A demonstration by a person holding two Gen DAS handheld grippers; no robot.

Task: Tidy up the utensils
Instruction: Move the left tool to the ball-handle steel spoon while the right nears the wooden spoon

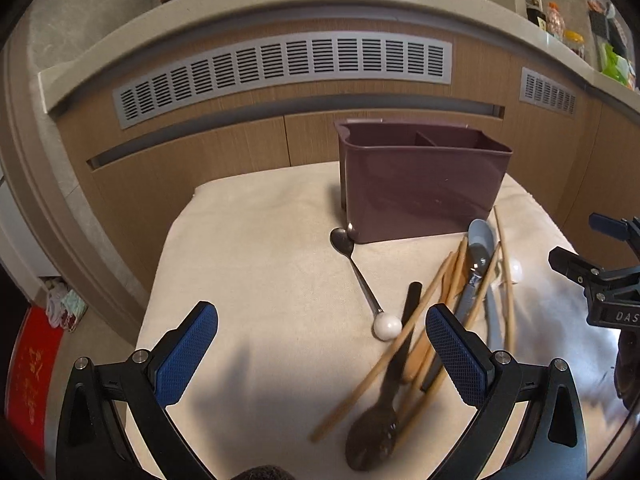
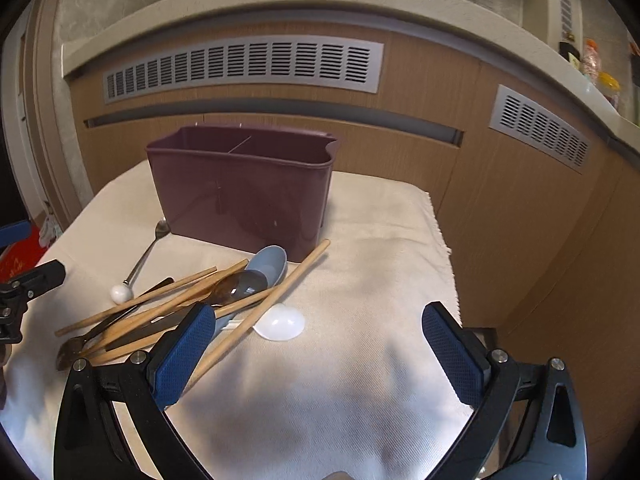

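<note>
- The left gripper [image 1: 322, 354] hung over the cloth [image 1: 248, 264], its blue fingers [image 1: 188, 354] wide apart and holding nothing.
- The right gripper [image 2: 314, 354] hung the same way, fingers [image 2: 452, 354] apart and bare.
- A maroon caddy [image 2: 244, 196] with a divider stood upright at the far side of the table.
- Just in front of it lay a loose pile: wooden chopsticks [image 2: 256, 322] crossed over a blue spoon [image 2: 270, 262], a dark spoon [image 1: 376, 436] and a white spoon [image 2: 282, 322].
- A metal spoon [image 1: 358, 276] with a white ball end lay apart to the left, its bowl beside the caddy's corner.
</note>
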